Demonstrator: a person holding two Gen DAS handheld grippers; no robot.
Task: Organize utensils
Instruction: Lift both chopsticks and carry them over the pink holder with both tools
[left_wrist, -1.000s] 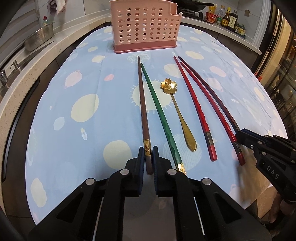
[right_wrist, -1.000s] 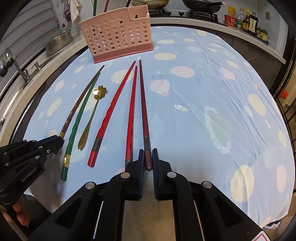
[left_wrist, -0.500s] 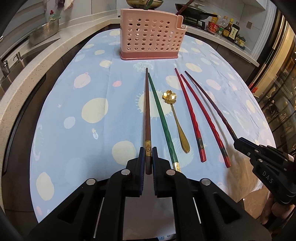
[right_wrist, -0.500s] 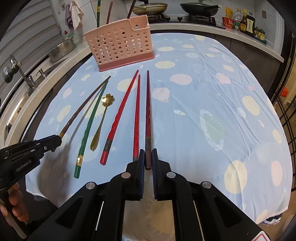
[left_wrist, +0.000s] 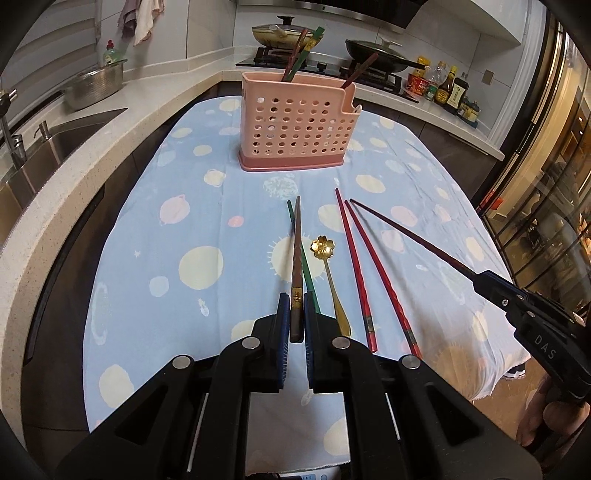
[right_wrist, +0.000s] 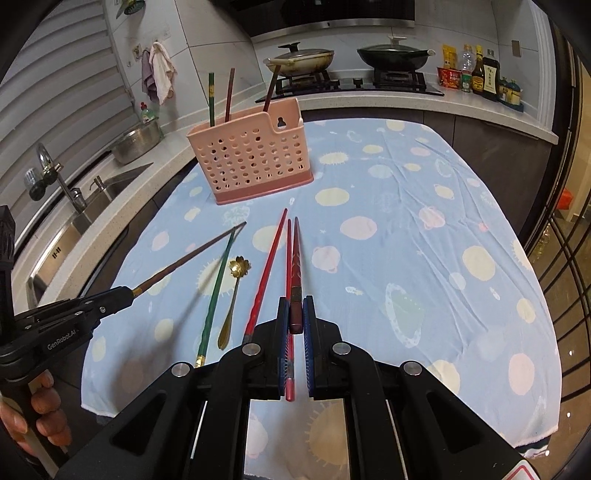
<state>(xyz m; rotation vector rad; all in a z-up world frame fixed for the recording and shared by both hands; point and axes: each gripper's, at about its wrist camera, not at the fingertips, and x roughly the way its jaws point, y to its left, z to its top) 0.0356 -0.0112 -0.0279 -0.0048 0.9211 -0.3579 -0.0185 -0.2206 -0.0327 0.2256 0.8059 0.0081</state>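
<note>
My left gripper (left_wrist: 296, 314) is shut on the thick end of a brown chopstick (left_wrist: 296, 258), which hangs above the cloth and points at the pink utensil holder (left_wrist: 295, 125). My right gripper (right_wrist: 295, 317) is shut on a dark red chopstick (right_wrist: 295, 266), also raised. Each gripper shows in the other view: the right gripper (left_wrist: 480, 280), the left gripper (right_wrist: 127, 293). A green chopstick (left_wrist: 308, 280), a gold flower spoon (left_wrist: 323, 247) and two red chopsticks (left_wrist: 356, 273) lie on the cloth. The holder (right_wrist: 251, 162) has three chopsticks standing in it.
The table carries a blue spotted cloth (left_wrist: 192, 221). On the left run a counter with a sink (left_wrist: 55, 140) and a steel colander (left_wrist: 96, 85). Behind the holder a stove bears two pans (right_wrist: 391, 55); sauce bottles (right_wrist: 484, 74) stand at the right. A hand (right_wrist: 44, 417) grips the left handle.
Both grippers have risen, each lifting its chopstick off the cloth. The view has tilted up, so the holder's top and the stove now show.
</note>
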